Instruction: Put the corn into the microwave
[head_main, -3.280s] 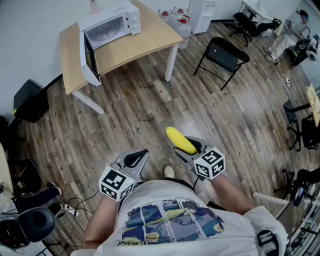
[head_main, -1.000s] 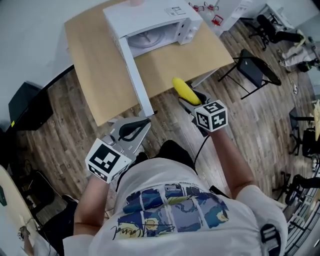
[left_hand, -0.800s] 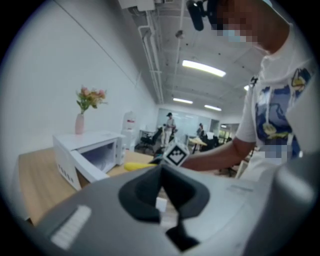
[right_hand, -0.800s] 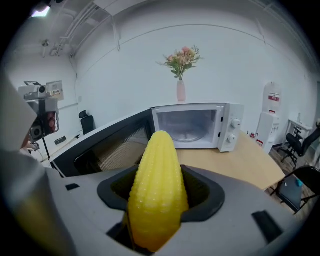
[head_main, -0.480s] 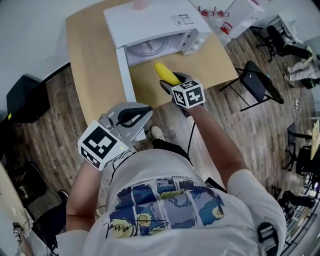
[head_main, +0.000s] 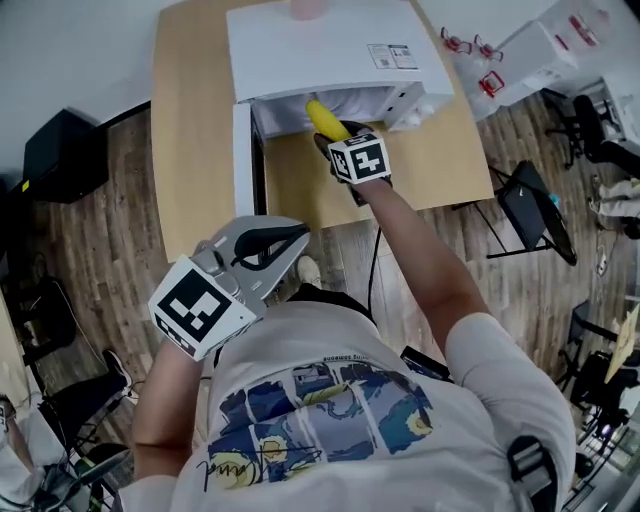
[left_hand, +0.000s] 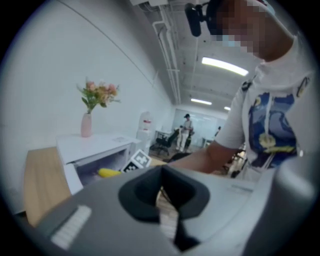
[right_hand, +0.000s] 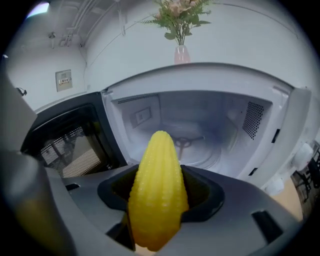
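the person has closed in on the table (head_main: 190, 150) over the last second. the right gripper (head_main: 338, 143), short of the opening half a second ago, now reaches the very mouth of the microwave (head_main: 330, 45). its jaws pinch the corn (head_main: 320, 118) around the thick end, and the tip points in at the glass turntable (right_hand: 190, 150). the door (head_main: 243, 160) stands wide open on the left. the left gripper (head_main: 275, 243) hangs near the person's waist, jaws pressed together on nothing. to my eye the carry is done, and what's left is to push the cob in over the turntable and let go.
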